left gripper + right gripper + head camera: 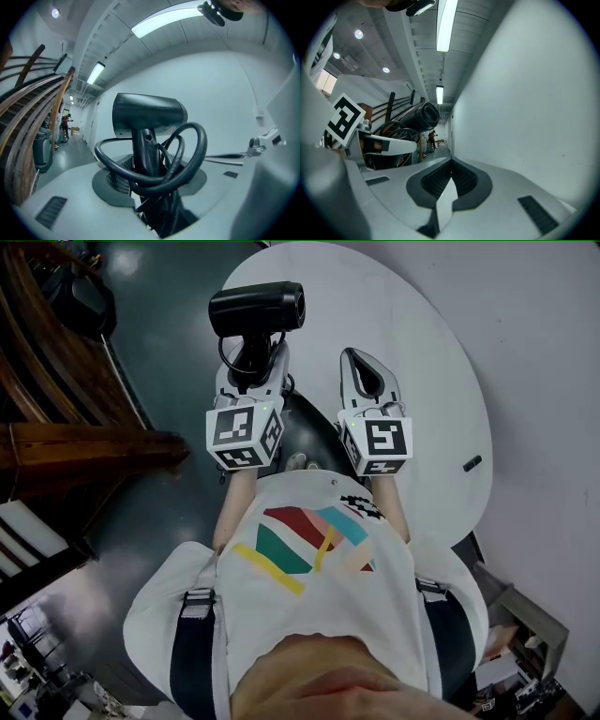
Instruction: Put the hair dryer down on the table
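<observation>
A black hair dryer [258, 308] stands upright in my left gripper [251, 357], which is shut on its handle. It hangs in the air over the left edge of the round white table [422, 352]. In the left gripper view the dryer's barrel [147, 115] sits above the jaws, and its black cord [197, 145] loops loosely round the handle. My right gripper [359, 360] hovers beside it over the table, shut with nothing in it. In the right gripper view its tips [450, 164] meet, and the dryer [419, 116] and left gripper [389, 146] show at the left.
A small black object [472, 463] lies near the table's right edge. A wooden staircase and rail [56, 381] stand to the left over dark floor [159, 521]. A white wall [553, 381] runs behind the table. A shelf unit [525, 634] sits at the lower right.
</observation>
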A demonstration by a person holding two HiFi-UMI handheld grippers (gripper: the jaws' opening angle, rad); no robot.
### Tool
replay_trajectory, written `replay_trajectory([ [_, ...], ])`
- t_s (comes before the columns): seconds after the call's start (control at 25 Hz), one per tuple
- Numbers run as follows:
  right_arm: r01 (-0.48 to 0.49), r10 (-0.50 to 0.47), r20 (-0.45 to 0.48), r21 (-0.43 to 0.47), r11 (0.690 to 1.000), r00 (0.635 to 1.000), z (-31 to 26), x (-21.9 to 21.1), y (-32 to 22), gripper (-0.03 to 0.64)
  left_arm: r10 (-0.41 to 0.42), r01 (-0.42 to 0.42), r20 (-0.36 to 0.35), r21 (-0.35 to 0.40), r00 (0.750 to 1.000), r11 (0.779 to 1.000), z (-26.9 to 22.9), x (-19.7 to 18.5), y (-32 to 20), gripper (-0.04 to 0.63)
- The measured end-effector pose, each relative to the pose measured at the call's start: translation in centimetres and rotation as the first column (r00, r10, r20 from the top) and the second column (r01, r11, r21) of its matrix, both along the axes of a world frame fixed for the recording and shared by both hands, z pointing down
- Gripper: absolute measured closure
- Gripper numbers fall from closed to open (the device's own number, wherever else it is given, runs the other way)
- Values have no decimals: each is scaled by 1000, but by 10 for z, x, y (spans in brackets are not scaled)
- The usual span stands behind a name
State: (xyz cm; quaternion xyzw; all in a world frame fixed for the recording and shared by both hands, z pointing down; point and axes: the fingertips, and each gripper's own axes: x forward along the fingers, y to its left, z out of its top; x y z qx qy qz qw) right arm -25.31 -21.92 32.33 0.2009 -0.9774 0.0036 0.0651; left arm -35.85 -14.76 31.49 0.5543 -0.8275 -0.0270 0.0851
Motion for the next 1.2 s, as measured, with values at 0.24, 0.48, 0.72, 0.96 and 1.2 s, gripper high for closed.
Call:
replay_trajectory([
  [0.24,-62,62,7,-18,998,998,2,14,-2,606,71,-71,18,-9,997,997,-1,6,-12,377],
  [0.48,-124,124,-3,-29,992,992,4,28,-5,606,149,-148,3,-39,989,988,2,10,-32,377],
  [0.72,-183,183,6,-38,982,983,-1,51,-13,606,220,-221,-21,-125,975,967,13,22,-63,377],
  [0.96,-263,264,-3,-66,962,965,3,78,-14,606,311,-311,-28,-175,950,934,21,41,-88,377],
  [1.2,-322,321,-36,-64,944,946,10,97,-11,606,377,-373,-30,-240,926,896,34,56,-109,377],
])
